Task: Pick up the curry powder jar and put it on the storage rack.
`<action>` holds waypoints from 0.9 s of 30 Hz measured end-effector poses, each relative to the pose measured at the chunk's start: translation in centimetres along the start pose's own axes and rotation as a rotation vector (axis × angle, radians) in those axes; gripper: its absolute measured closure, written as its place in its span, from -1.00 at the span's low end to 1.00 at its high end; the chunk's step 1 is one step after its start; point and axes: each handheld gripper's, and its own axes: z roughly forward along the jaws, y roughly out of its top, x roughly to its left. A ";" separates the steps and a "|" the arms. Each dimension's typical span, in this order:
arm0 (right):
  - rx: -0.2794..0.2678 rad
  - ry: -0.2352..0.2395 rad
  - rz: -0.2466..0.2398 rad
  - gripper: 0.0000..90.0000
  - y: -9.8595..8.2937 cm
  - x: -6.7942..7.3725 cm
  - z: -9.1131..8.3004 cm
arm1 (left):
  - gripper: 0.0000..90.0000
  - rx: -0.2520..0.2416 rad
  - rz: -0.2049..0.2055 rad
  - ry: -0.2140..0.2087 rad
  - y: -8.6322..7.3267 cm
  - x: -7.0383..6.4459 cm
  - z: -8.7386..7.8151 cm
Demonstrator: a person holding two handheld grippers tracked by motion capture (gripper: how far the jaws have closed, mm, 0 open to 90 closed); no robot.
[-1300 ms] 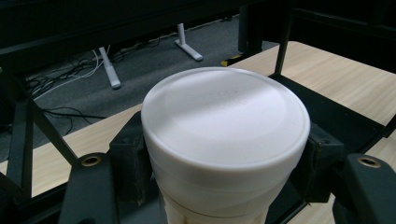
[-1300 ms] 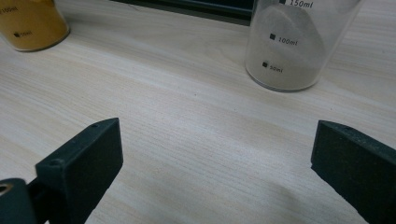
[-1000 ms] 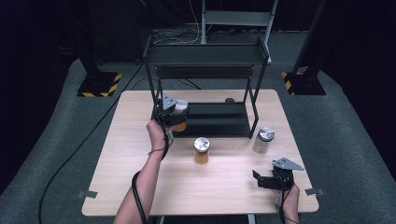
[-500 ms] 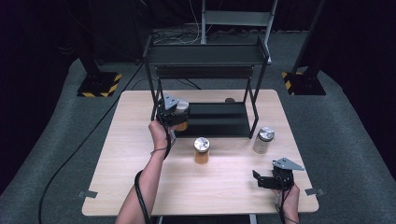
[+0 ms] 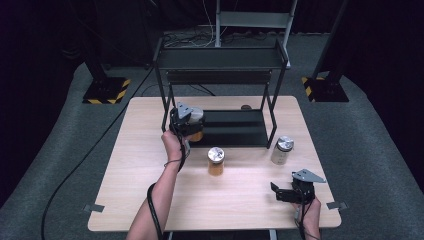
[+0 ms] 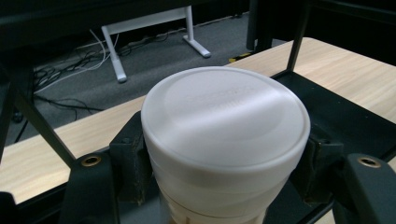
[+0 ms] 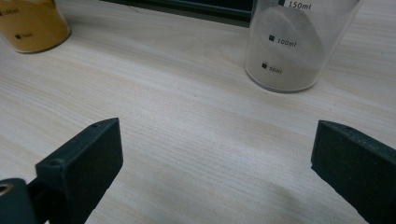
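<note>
My left gripper [image 5: 186, 125] is shut on a white-lidded jar [image 6: 224, 140] of orange powder [image 5: 195, 134], held at the left front corner of the black rack's lower shelf [image 5: 235, 127]. A second orange jar with a silver lid [image 5: 216, 161] stands on the table in front of the rack. A clear jar of pale powder [image 5: 282, 150] stands by the rack's right front leg, and in the right gripper view it [image 7: 299, 42] stands ahead and to the right. My right gripper [image 5: 285, 194] rests low near the table's front right, jaws wide open over bare wood [image 7: 210, 140].
The black two-tier rack [image 5: 220, 57] stands at the back of the wooden table [image 5: 135, 165]. A small dark round object [image 5: 246, 107] lies behind the lower shelf. A white frame [image 5: 252, 20] and cables lie on the floor beyond.
The left gripper with its jar has shifted slightly right and down toward the lower shelf. The right gripper has not moved.
</note>
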 end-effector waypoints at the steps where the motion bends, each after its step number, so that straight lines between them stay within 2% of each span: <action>1: 0.000 0.000 0.000 -0.97 0.0 0.0 0.0 | -0.25 0.000 -0.007 -0.003 -0.1 0.0 0.0; 10: -0.002 0.001 0.002 -0.97 0.0 0.0 0.0 | -0.25 0.004 -0.027 0.018 -0.6 0.0 0.4; 27: -0.002 0.005 0.002 -0.97 0.0 0.0 0.0 | -0.25 0.021 -0.033 0.033 -1.6 0.1 1.3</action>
